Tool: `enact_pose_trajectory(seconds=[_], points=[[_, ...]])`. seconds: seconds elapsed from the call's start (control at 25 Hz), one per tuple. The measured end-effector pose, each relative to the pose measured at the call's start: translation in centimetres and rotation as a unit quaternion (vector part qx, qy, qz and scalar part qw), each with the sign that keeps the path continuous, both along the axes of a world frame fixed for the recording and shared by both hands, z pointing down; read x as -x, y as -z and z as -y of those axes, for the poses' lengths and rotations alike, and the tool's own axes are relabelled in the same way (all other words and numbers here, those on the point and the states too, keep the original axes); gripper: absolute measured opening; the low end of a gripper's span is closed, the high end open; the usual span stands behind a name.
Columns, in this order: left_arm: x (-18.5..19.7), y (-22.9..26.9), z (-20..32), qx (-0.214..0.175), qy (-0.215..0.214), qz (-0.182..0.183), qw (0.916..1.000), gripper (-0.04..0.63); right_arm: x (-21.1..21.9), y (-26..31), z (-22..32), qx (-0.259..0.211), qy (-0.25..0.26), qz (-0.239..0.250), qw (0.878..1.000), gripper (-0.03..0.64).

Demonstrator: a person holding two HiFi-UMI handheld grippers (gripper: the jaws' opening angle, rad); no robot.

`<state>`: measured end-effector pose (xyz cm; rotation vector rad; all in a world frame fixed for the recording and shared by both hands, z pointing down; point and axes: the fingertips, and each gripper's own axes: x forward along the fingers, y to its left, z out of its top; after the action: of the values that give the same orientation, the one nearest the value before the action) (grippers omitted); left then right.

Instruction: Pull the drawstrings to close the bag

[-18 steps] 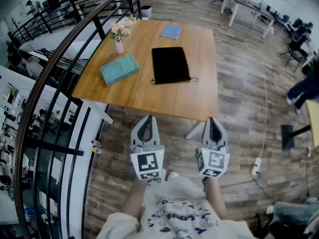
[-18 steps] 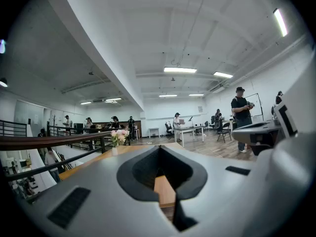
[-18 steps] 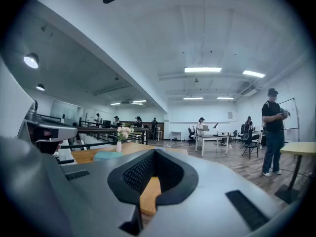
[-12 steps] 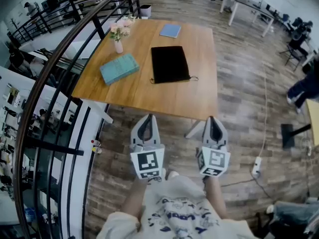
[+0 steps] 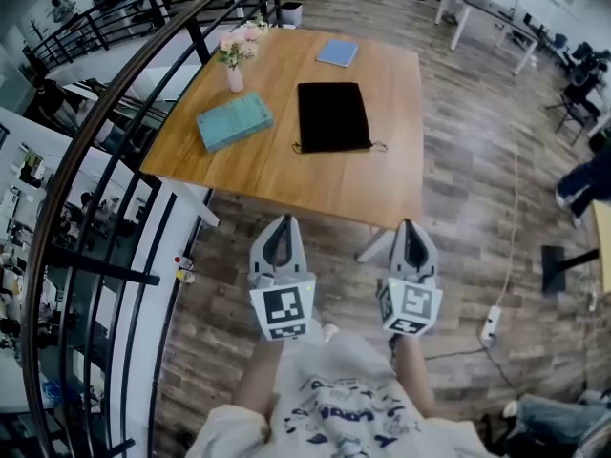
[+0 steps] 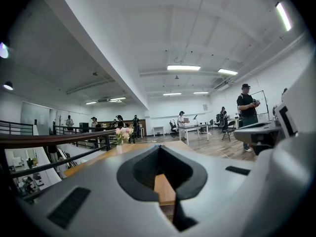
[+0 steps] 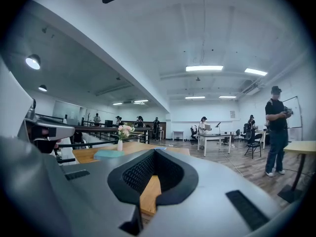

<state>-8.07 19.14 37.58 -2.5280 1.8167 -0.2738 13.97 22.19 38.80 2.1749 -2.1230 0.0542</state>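
- Two grippers sit low in the head view, side by side in front of the person's white printed shirt (image 5: 334,418), over the wood-plank floor (image 5: 458,179).
- The left gripper (image 5: 280,225) has its claw pinched fully together with nothing in it. Its own view only shows the table edge through the dark gap behind the tips.
- Same deal for the right gripper (image 5: 409,227): jaws closed tight and empty, pointing roughly level toward the table.
- The black bag (image 5: 333,115) lies flat around the middle of the wooden table (image 5: 286,175), well apart from both grippers, and neither one touches it.
- Its drawstrings (image 5: 379,146) poke out at the two corners of the near edge, one thin loop on each side, lying loose on the tabletop.
- A teal book (image 5: 234,121) lies left of the bag, a smaller blue notebook (image 5: 338,52) sits beyond it near the far edge, and a little vase of pink flowers (image 5: 236,65) stands at the far left corner.
- A dark curved railing (image 5: 115,113) runs along the table's left side.
- A white power strip (image 5: 492,321) lies on the floor to the right.
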Motion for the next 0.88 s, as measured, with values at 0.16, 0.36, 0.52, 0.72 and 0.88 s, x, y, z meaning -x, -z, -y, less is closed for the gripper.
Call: enact_pose_trajectory(seconds=[0.16, 0.36, 0.52, 0.72, 0.88], points=[[0.2, -0.4, 0.6, 0.006, 0.009, 0.000, 0.9999, 0.002, 0.0, -0.3, 0.9, 0.006, 0.006, -0.001, 1.000, 0.001], [0.5, -1.7, 3.4, 0.017, 0.018, 0.005, 0.9997, 0.002, 0.0, -2.0, 3.5, 0.023, 0.012, -0.005, 1.000, 0.002], [-0.4, -3.2, 9.3, 0.027, 0.020, 0.005, 0.9994, 0.002, -1.5, -2.7, 9.2, 0.038, 0.000, -0.024, 0.999, 0.002], [-0.4, -4.1, 12.5, 0.040, 0.004, 0.008, 0.9992, 0.002, -1.8, -3.4, 11.8, 0.040, -0.015, -0.030, 0.999, 0.002], [-1.0, -5.5, 17.0, 0.061, -0.009, 0.013, 0.9980, 0.002, -2.3, -4.6, 15.8, 0.056, -0.029, -0.024, 0.998, 0.002]])
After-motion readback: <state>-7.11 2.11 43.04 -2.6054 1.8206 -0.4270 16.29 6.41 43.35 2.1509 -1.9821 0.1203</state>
